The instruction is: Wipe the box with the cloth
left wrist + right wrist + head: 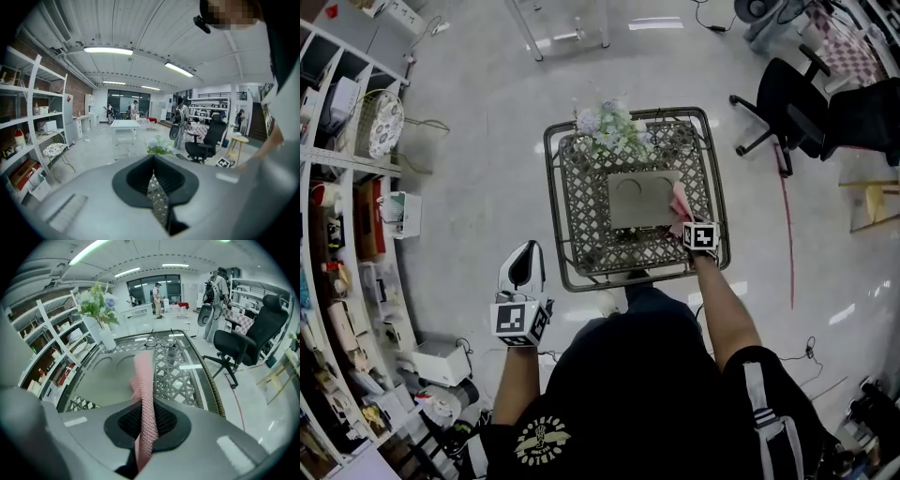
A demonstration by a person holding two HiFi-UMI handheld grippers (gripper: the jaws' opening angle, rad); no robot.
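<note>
A flat grey-green box [639, 199] with two round dents in its lid lies on the glass-topped wicker table [581, 197]. My right gripper [684, 221] is at the box's right edge, shut on a pink knitted cloth [679, 204]. In the right gripper view the cloth [144, 380] runs up from between the jaws of this gripper [146, 420] and hangs over the box [105, 380]. My left gripper [525, 255] is held off the table at the lower left, over the floor. In its own view that gripper [157, 187] is shut with nothing in it.
A vase of flowers [610, 127] stands at the table's far edge, and a pair of glasses [161, 341] lies behind the box. Shelves [342, 216] line the left side. Black office chairs [792, 103] stand at the right. A white table [567, 28] is farther off.
</note>
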